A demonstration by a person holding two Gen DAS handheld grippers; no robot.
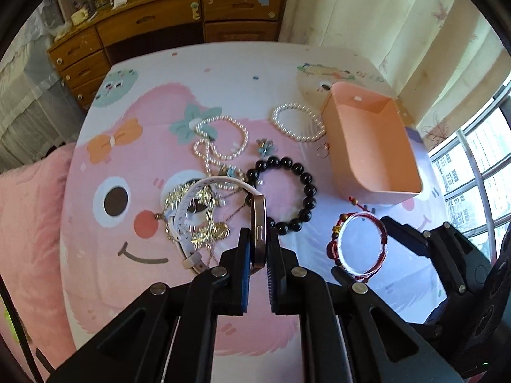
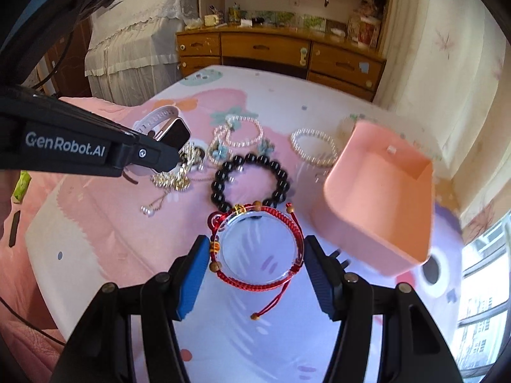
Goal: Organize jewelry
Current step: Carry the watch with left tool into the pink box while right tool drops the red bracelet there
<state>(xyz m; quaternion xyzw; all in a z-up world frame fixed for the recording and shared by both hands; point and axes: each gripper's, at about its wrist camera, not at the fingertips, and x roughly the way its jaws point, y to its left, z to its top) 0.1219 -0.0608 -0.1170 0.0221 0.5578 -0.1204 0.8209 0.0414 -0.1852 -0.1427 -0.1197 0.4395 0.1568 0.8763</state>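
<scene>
Right now, label by label:

Smartwatch: my left gripper (image 1: pixel 258 249) is clamped on the metal case of the smartwatch (image 1: pixel 258 229), edge-on between the blue pads, its white strap (image 1: pixel 220 182) arching away to the left above the bed.

Red bracelets: my right gripper (image 2: pixel 255 257) holds a bundle of red woven cord bracelets (image 2: pixel 258 249) with a clear bangle inside them; the fingers stand fairly wide, each pressed against an outer side of the ring. A knotted cord end (image 2: pixel 255 316) dangles below.

Pink box: the open pink storage box (image 2: pixel 380 204) sits to the right of the red bundle, just beside it in the right wrist view, tilted and with nothing visible inside.

Black bead bracelet: the black bead bracelet (image 1: pixel 284 191) lies flat on the sheet, between the watch and the box.

Pearls: one pearl bracelet (image 1: pixel 298 123) lies near the box's far corner; a tangled pearl necklace (image 1: pixel 220 142) lies to its left.

Gold chains: a heap of gold chains (image 1: pixel 198 220) lies under the watch strap.

Blue flower pieces: small blue flower earrings (image 1: pixel 265 147) lie between the pearls and the black beads.

Surface: a cartoon-print bedsheet (image 1: pixel 127 166), mostly pink.

Background: a wooden dresser (image 1: pixel 179 22) stands beyond the bed.
</scene>
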